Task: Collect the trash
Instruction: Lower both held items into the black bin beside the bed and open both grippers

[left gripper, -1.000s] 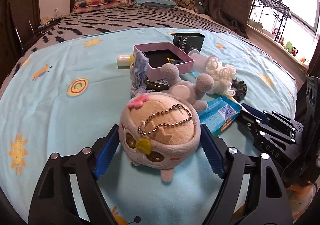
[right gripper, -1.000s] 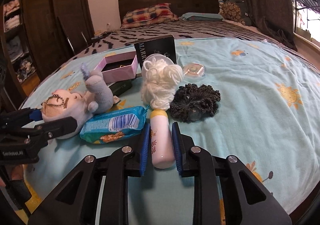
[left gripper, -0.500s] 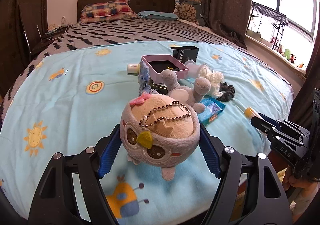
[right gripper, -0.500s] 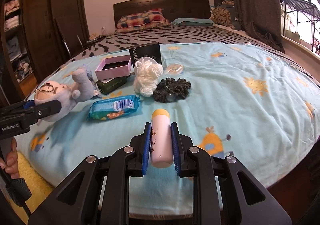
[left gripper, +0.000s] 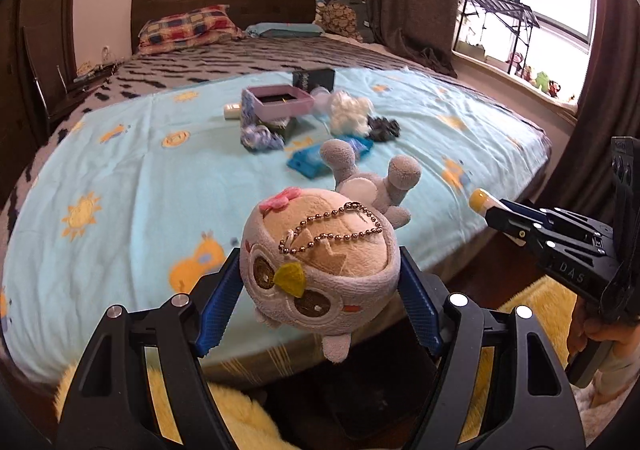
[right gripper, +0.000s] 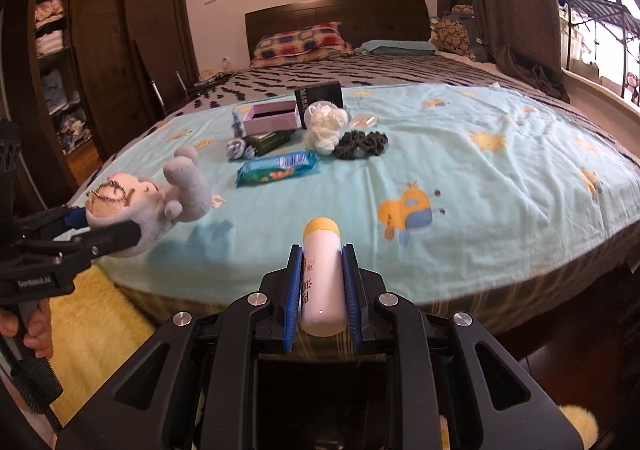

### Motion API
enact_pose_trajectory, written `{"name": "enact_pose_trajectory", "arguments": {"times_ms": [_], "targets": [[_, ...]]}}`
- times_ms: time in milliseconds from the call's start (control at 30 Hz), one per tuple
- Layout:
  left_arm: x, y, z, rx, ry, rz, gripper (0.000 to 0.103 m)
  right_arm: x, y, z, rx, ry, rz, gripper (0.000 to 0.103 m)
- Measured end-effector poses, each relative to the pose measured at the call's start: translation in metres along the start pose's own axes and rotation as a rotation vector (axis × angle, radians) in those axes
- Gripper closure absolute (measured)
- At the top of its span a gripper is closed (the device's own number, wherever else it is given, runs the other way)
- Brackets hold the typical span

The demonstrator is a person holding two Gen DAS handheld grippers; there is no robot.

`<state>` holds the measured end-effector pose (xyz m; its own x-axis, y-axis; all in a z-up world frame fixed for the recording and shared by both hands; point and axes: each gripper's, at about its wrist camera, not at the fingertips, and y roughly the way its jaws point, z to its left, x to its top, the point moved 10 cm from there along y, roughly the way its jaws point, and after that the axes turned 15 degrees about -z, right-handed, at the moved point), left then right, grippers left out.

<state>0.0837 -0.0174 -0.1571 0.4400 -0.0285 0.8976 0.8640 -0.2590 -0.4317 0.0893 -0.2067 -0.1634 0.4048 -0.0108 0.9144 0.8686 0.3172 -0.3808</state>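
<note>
The right gripper jaws clamp a yellow-capped white bottle over the bed edge.

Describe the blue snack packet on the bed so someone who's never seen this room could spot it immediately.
Find the light blue sun-print blanket on the bed, then the clutter in its middle around the pink open box. The blue snack packet lies flat at the cluster's near edge, in front of the white fluffy ball and black scrunchie. It is the only glossy wrapper, with a white barcode patch.
</note>
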Motion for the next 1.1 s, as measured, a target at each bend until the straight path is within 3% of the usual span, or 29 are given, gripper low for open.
{"name": "enact_pose_trajectory", "arguments": {"times_ms": [200,300,600,833,1100], "targets": [[-0.047,-0.007,-0.025,-0.075,-0.029,0.101,0.033,-0.049,-0.011,-0.007,-0.022,0.017,0.111,0.082],[-0.083,0.000,-0.034,-0.114,-0.062,0.200,0.033,-0.079,-0.012,-0.008,-0.022,0.032,0.178,0.082],[-0.156,0.046,-0.051,-0.131,-0.075,0.423,0.033,-0.144,0.017,-0.010,-0.010,0.082,0.351,0.082],[-0.197,0.078,-0.057,-0.102,-0.040,0.513,0.033,-0.185,0.037,-0.013,-0.015,0.106,0.447,0.082],[-0.212,0.087,-0.057,-0.098,-0.042,0.543,0.030,-0.198,0.045,-0.005,-0.002,0.123,0.458,0.080]]}}
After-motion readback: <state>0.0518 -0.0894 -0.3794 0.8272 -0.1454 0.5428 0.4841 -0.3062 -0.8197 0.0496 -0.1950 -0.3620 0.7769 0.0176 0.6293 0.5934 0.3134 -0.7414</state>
